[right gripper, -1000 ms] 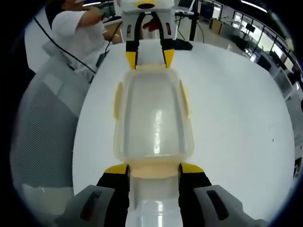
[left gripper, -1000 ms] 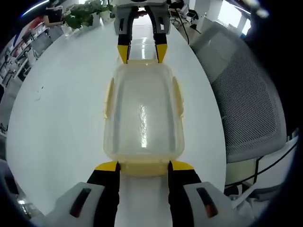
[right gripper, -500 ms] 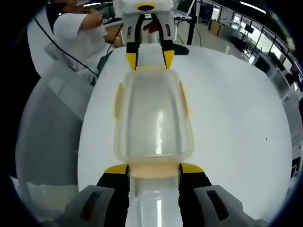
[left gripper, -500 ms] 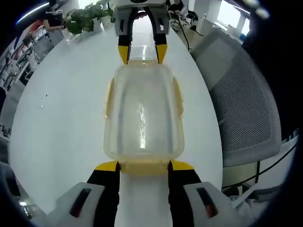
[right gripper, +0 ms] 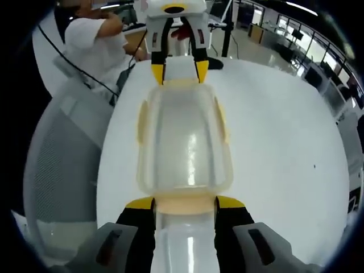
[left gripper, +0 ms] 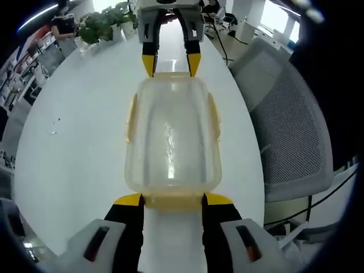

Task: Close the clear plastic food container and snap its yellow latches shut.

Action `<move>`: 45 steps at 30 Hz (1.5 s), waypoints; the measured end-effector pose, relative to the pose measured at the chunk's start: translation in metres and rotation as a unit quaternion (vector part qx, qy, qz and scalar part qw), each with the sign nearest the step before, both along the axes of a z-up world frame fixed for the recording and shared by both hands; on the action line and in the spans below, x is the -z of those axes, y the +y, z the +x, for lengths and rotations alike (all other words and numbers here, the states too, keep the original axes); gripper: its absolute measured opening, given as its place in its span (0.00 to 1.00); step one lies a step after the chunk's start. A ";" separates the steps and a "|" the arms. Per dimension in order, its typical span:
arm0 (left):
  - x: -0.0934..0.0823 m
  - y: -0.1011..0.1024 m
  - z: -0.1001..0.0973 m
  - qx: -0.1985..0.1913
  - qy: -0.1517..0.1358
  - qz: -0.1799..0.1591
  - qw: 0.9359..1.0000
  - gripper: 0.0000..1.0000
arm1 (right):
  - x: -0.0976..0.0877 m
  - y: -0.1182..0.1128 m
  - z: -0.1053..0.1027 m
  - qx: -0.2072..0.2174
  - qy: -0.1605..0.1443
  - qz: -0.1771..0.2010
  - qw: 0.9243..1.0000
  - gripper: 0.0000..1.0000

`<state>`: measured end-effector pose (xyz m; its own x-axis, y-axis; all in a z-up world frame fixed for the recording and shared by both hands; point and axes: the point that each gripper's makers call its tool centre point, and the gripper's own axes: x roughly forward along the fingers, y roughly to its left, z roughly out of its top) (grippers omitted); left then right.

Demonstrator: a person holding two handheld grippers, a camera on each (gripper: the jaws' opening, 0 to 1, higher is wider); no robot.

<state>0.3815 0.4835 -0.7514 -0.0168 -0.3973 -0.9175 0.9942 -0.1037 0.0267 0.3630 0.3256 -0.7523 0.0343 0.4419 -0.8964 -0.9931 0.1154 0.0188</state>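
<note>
The clear plastic container with its lid on lies lengthwise between both grippers over the white table. A yellow latch runs along each long side, the other latch opposite. My left gripper is shut on the near end, its jaws flanking the yellow end latch. The right gripper grips the far end. In the right gripper view the container is mirrored: my right gripper clasps the near end latch and the left gripper holds the far one.
A grey mesh chair stands beside the table edge, and the chair appears on the left too. A potted plant sits at the table's far end. A person in white sits beyond the table.
The table and chair have drifted slightly in both views, while the container stays fixed between the two grippers. The grips are unchanged.
</note>
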 end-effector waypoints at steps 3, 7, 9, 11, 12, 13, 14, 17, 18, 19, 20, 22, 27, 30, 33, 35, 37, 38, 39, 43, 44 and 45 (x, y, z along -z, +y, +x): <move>-0.002 -0.002 0.000 -0.001 0.001 0.002 1.000 0.39 | -0.002 -0.001 0.001 -0.001 -0.001 -0.001 1.000 0.39; -0.004 -0.005 0.002 0.000 -0.001 0.003 1.000 0.39 | -0.002 -0.004 0.002 -0.001 -0.001 -0.006 1.000 0.39; -0.004 -0.006 0.002 0.001 -0.002 0.006 1.000 0.39 | -0.002 -0.005 0.002 -0.001 -0.003 -0.006 1.000 0.39; -0.004 -0.007 0.002 0.001 -0.003 0.008 1.000 0.39 | -0.003 -0.006 0.002 0.000 -0.003 -0.005 1.000 0.39; -0.004 -0.008 0.002 0.001 -0.004 0.009 1.000 0.39 | -0.003 -0.007 0.002 0.000 -0.004 -0.005 1.000 0.39; -0.004 -0.009 0.002 0.001 -0.004 0.009 1.000 0.39 | -0.003 -0.008 0.002 0.000 -0.004 -0.005 1.000 0.39; -0.004 -0.009 0.002 0.001 -0.004 0.009 1.000 0.39 | -0.002 -0.009 0.002 0.000 -0.003 -0.005 1.000 0.39; -0.005 -0.013 0.002 -0.001 -0.004 0.006 1.000 0.39 | -0.001 -0.013 0.002 -0.002 -0.005 -0.008 1.000 0.39; -0.005 -0.014 0.001 -0.002 -0.002 0.006 1.000 0.39 | -0.001 -0.014 0.002 -0.002 -0.003 -0.009 1.000 0.39; -0.005 -0.017 0.000 -0.001 -0.003 0.005 1.000 0.39 | -0.002 -0.016 0.001 -0.003 -0.004 -0.010 1.000 0.39; -0.006 -0.018 0.000 -0.001 -0.004 0.005 1.000 0.39 | -0.002 -0.017 0.001 -0.002 -0.003 -0.010 1.000 0.39; -0.006 -0.021 -0.001 -0.002 -0.003 0.005 1.000 0.39 | -0.002 -0.020 0.001 -0.003 -0.002 -0.011 1.000 0.39; -0.005 -0.027 -0.002 -0.001 -0.003 0.002 1.000 0.39 | -0.003 -0.027 -0.001 -0.003 -0.001 -0.012 1.000 0.39; -0.006 -0.033 -0.001 -0.002 -0.002 0.000 1.000 0.39 | -0.004 -0.033 0.001 -0.002 -0.002 -0.012 1.000 0.39; -0.006 -0.038 0.000 -0.002 -0.001 -0.001 1.000 0.39 | -0.003 -0.039 0.001 -0.002 -0.004 -0.015 1.000 0.39; -0.006 -0.043 -0.001 -0.001 -0.002 -0.002 1.000 0.39 | -0.003 -0.042 0.001 0.000 -0.003 -0.016 1.000 0.39; -0.005 -0.046 -0.002 -0.001 0.000 -0.001 1.000 0.39 | -0.002 -0.046 0.000 0.000 -0.002 -0.016 1.000 0.39; -0.005 -0.048 -0.002 0.000 -0.001 -0.001 1.000 0.39 | -0.002 -0.047 -0.001 0.000 -0.001 -0.017 1.000 0.39; -0.005 -0.050 -0.003 0.000 0.000 -0.002 1.000 0.39 | -0.002 -0.050 0.000 0.000 -0.001 -0.017 1.000 0.39; -0.004 -0.057 -0.003 -0.002 0.002 -0.005 1.000 0.39 | -0.001 -0.057 -0.001 -0.003 -0.003 -0.020 1.000 0.39; -0.004 -0.060 -0.004 -0.001 0.001 -0.005 1.000 0.39 | -0.001 -0.060 -0.001 -0.003 -0.001 -0.019 1.000 0.39; -0.003 -0.061 -0.004 -0.001 0.000 -0.005 1.000 0.39 | 0.000 -0.061 -0.001 -0.003 -0.001 -0.020 1.000 0.39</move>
<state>0.3775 0.4223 -0.7481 -0.0164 -0.4067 -0.9134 0.9944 -0.1023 0.0277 0.3622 0.2644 -0.7520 0.0342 0.4062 -0.9132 -0.9938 0.1108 0.0120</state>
